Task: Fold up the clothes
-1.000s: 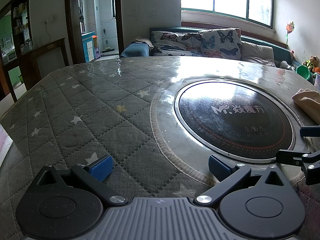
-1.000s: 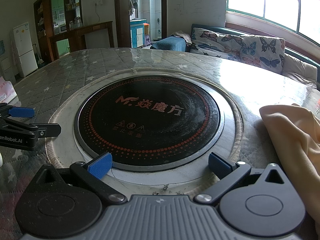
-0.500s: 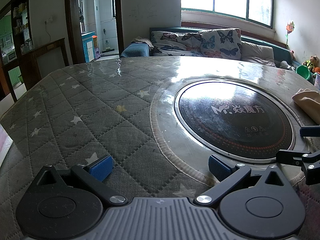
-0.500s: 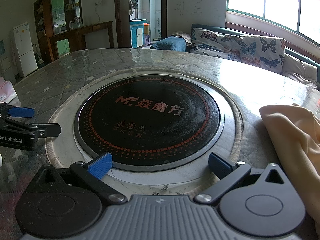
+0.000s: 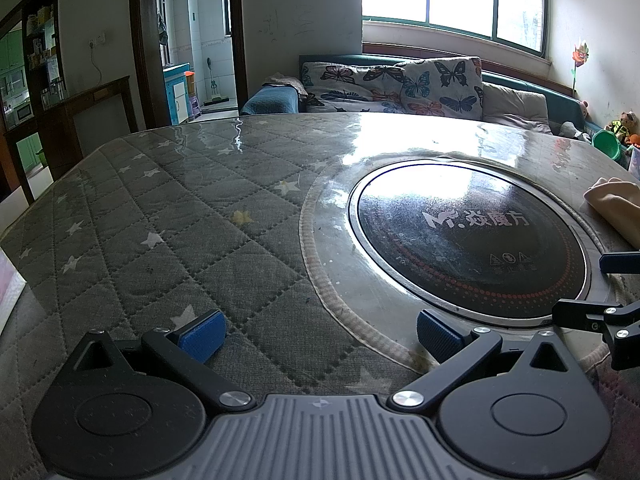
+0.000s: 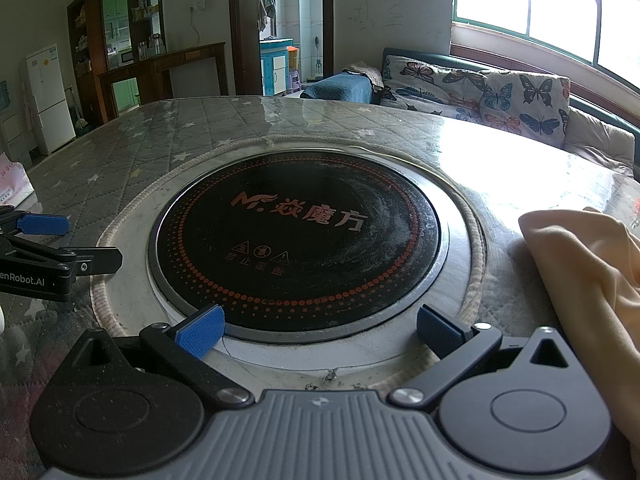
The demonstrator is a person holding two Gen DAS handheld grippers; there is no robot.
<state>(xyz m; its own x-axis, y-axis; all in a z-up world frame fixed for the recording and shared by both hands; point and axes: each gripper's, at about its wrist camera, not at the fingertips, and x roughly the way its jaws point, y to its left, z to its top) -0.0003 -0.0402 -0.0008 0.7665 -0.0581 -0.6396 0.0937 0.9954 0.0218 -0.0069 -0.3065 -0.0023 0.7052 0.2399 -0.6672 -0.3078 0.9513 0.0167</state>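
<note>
Here, both hand-held grippers, left and right, released (nothing held); cream garment beside right.

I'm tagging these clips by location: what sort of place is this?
Likely a home living and dining room: a butterfly-print sofa, a white fridge, and a round table with a built-in hotplate.

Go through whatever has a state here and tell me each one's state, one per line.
Left tool: open, holding nothing, low over the quilted table cover.
Right tool: open, holding nothing, facing the round cooktop.
Cream garment: crumpled, unfolded, right of the cooktop.
</note>
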